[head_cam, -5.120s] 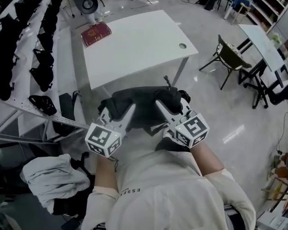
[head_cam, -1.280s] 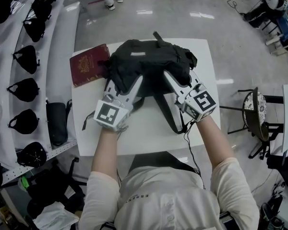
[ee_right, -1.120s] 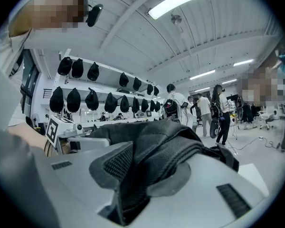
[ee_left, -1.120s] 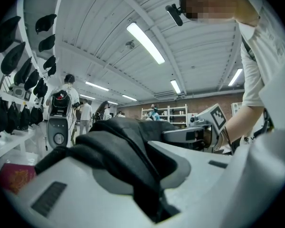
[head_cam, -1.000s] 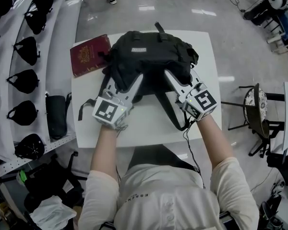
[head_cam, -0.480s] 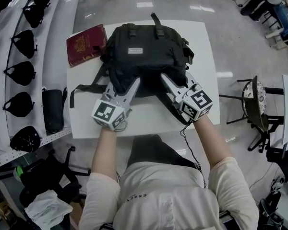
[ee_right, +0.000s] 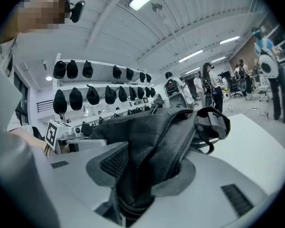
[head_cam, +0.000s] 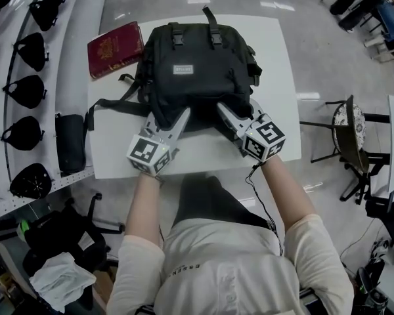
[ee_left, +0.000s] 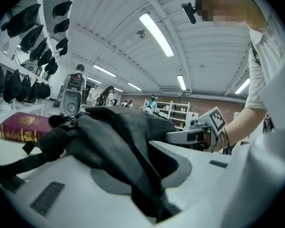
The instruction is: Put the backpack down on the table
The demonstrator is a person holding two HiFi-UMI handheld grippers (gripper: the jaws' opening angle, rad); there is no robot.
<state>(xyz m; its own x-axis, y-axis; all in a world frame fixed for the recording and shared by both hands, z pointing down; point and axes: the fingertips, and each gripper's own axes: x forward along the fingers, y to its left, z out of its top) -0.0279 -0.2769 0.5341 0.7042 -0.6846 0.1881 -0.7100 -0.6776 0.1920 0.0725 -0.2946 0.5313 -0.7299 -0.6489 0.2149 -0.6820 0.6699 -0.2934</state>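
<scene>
Head view: the backpack [head_cam: 197, 64] lies flat on the surface [head_cam: 276, 58], front panel up. Its long axis runs away from you, top handle at the far end. A red book [head_cam: 115, 39] sits just beside its far left corner. Your left gripper [head_cam: 167, 118] and right gripper [head_cam: 235, 113] both meet its near end, one at each corner, neither nearer than the other. The bag lies straight ahead of both sets of fingers, so the way out is probably back toward you.

Left gripper view: your fingers [ee_left: 61, 194] stand narrowly apart and are clamped on a dark fold of the backpack [ee_left: 118, 132], which fills the gap right down to the throat. The book shows far left, clear of the bag.

Right gripper view: these fingers [ee_right: 228, 194] have just been opening. A fold of backpack [ee_right: 152, 141] lies between them, but it sits slack, with part of one pad showing bare.

Judgement: the bag is down and the right side is released — the left side is yet to let go.
</scene>
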